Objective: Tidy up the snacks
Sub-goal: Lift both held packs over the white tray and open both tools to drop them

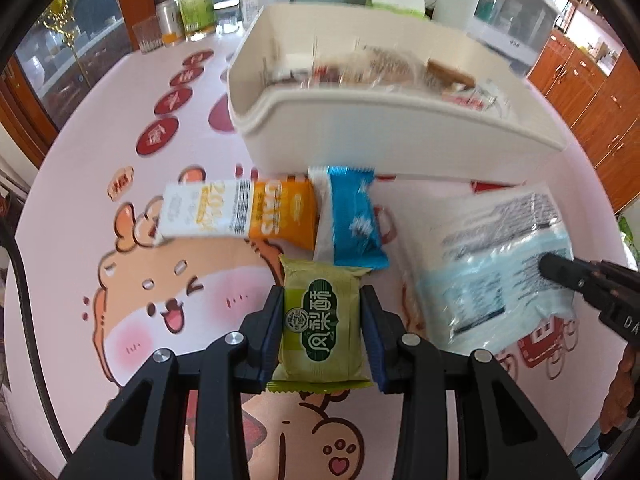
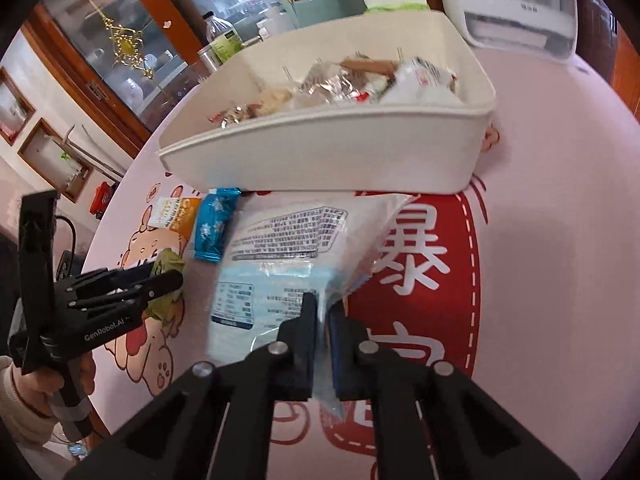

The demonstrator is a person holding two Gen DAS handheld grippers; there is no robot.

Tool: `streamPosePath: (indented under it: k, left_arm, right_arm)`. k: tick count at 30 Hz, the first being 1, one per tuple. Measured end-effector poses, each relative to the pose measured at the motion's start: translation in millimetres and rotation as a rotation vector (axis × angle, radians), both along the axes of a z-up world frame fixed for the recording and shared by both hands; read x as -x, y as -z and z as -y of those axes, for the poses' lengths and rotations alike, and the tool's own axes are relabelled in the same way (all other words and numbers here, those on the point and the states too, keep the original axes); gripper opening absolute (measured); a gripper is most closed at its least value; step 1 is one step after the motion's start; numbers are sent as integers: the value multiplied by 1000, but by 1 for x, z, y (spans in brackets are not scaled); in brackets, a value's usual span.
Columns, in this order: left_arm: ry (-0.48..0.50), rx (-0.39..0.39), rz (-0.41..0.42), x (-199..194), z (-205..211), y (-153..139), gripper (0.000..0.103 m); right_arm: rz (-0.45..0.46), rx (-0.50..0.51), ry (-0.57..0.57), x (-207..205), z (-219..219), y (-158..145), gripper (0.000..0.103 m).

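Left gripper (image 1: 322, 300) clamping one green snack (image 1: 320, 322), right gripper (image 2: 323, 314) pinching one pale bag (image 2: 280, 248) (blurred), two packets loose, one bin (image 1: 400, 152).

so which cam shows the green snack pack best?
Left wrist: the green snack pack sits front and centre, label readable, clamped in the left claw. Right wrist catches only a crumpled green sliver behind that claw, far left.

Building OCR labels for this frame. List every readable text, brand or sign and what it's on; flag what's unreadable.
"凤梨酥": green packet, clamped in the left tongs.
"GenRobot.AI": left tongs' body, seen from the right wrist view.
"暴": white character on the red patch of the tablecloth.
"DA", cut off: right tongs, seen from the left wrist view.
Orange-and-white packet: large digits, too blurred.
Large pale-blue bag: fine print, unreadable.
Blue packet: nothing legible.
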State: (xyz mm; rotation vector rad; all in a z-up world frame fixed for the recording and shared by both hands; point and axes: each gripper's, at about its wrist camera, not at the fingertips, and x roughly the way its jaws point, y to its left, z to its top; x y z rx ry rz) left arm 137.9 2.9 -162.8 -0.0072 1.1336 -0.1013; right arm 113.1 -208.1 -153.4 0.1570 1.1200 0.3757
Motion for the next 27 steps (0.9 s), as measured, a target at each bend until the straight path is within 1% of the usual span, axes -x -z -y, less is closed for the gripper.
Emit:
streamPosePath:
  k: [6,12,19,27]
  left_arm:
    - [4,9,41,-2,3,-28,35]
    - [17,1,73,-1,11,-53,35]
    - [51,-1,134,-2,20,-87,35]
    - [68,-14,217,-18,21,-128,35]
  right_arm:
    - [69,25,-12,8,6,-34,5]
    - [139,59,0,16,10,-67,5]
    - [226,87,28,18,14,-105,5]
    - [345,134,86,14,18,-149,5]
